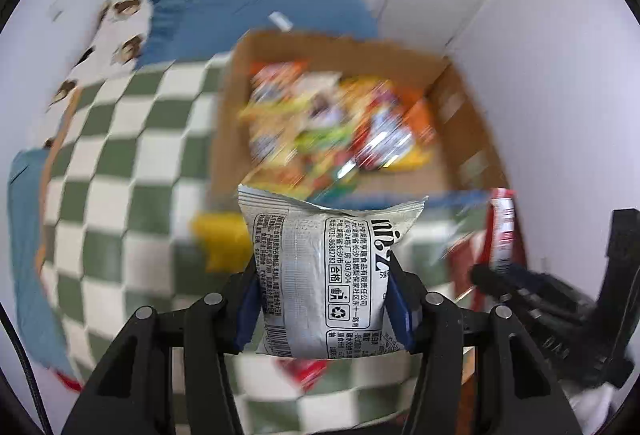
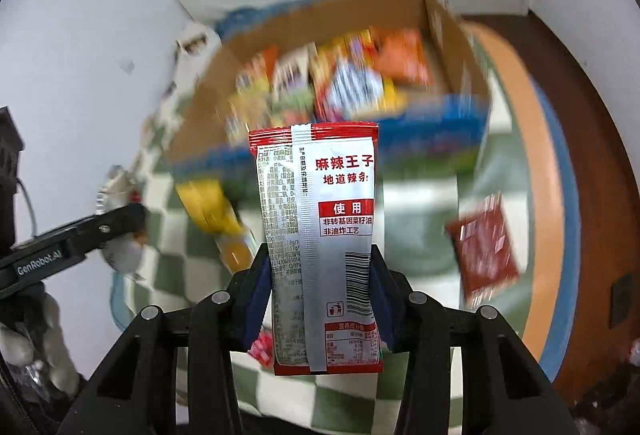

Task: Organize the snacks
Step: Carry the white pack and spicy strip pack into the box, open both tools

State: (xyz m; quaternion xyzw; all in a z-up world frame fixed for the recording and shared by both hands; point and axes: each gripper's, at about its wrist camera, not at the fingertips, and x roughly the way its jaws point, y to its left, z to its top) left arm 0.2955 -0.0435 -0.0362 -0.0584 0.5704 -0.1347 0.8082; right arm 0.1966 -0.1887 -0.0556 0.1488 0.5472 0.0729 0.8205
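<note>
My left gripper (image 1: 323, 277) is shut on a silver-white snack packet (image 1: 324, 267) and holds it upright above the checkered cloth, just before the cardboard box (image 1: 468, 123). My right gripper (image 2: 318, 267) is shut on a red-and-silver snack packet (image 2: 320, 235), also upright in front of the same box (image 2: 444, 31). The box holds several colourful snack packets (image 1: 332, 119), blurred by motion. The right gripper and its red packet (image 1: 502, 227) show at the right of the left wrist view. The left gripper shows at the left of the right wrist view (image 2: 120, 223).
A yellow packet (image 1: 220, 239) lies on the green-and-white checkered cloth (image 1: 120, 163) before the box; it shows in the right view too (image 2: 212, 211). A dark red packet (image 2: 484, 247) lies at the right. Another red packet (image 1: 304, 371) lies under my left gripper. White walls stand behind.
</note>
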